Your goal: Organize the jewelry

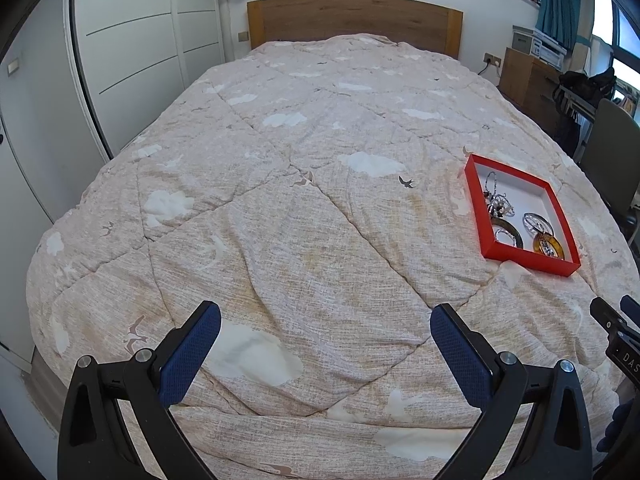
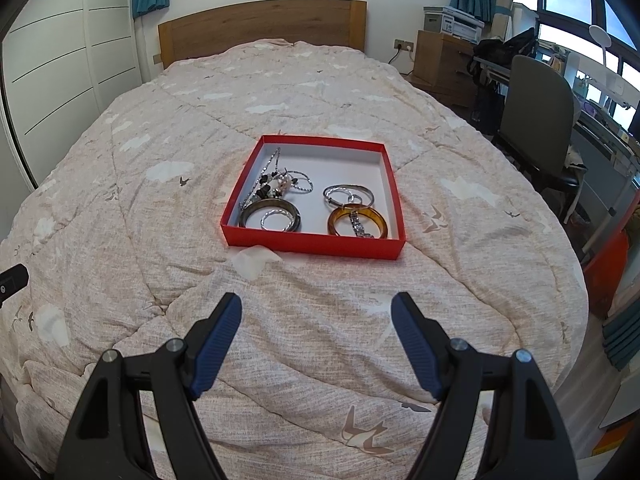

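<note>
Your right tool (image 2: 316,344) hung with its jaws apart, and the red jewelry box (image 2: 314,245) lay on the bed (image 2: 120,220) straight ahead, bangles crowding its near wall. Your left tool (image 1: 326,350), also spread and empty, had the box far to its right, so the right one was nearer.

bed (image 2: 320,92): big, with a wooden headboard (image 2: 262,20) at the far end | blanket (image 2: 280,340): beige, puffy, with white clouds and small birds, covers the whole bed | red box (image 2: 316,246): flat and open, sits right on the blanket, near the middle in the right wrist view
</note>
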